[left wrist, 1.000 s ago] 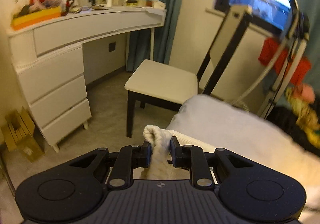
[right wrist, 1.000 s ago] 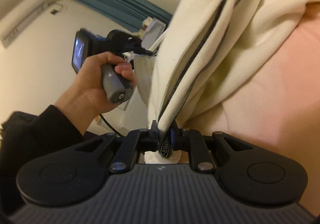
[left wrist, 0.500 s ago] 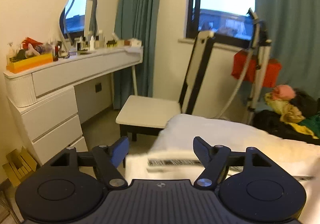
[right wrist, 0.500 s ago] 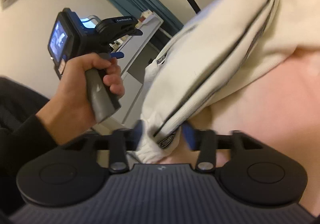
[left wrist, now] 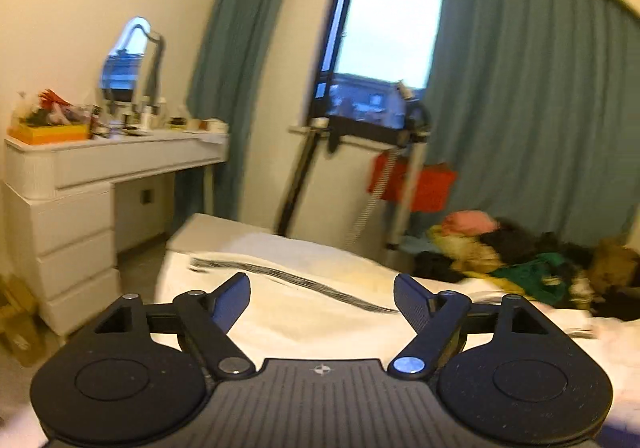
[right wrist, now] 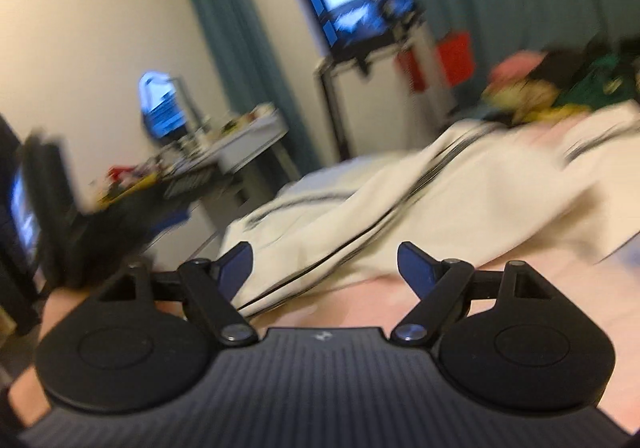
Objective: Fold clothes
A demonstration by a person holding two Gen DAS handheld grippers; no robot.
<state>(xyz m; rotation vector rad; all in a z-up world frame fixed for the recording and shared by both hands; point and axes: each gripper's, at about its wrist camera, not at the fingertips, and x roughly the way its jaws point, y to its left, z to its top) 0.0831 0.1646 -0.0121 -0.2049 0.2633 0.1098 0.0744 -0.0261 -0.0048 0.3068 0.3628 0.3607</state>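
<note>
A cream garment with dark stripes (left wrist: 320, 300) lies on the bed, spread out ahead of both grippers; it also shows in the right wrist view (right wrist: 380, 215). My left gripper (left wrist: 322, 296) is open and empty, just above and behind the garment. My right gripper (right wrist: 325, 264) is open and empty, with the garment's striped edge just beyond its fingers. The other hand-held gripper (right wrist: 36, 207) shows blurred at the left of the right wrist view.
A pile of mixed clothes (left wrist: 520, 252) lies at the far right of the bed. A white dresser (left wrist: 80, 183) with clutter stands left. A folded treadmill (left wrist: 360, 175) stands under the window. The pink bed sheet (right wrist: 540, 288) lies under the garment.
Both grippers opened and let go of the cream garment, which dropped onto the bed. Both grippers lifted and tilted up toward the window.
</note>
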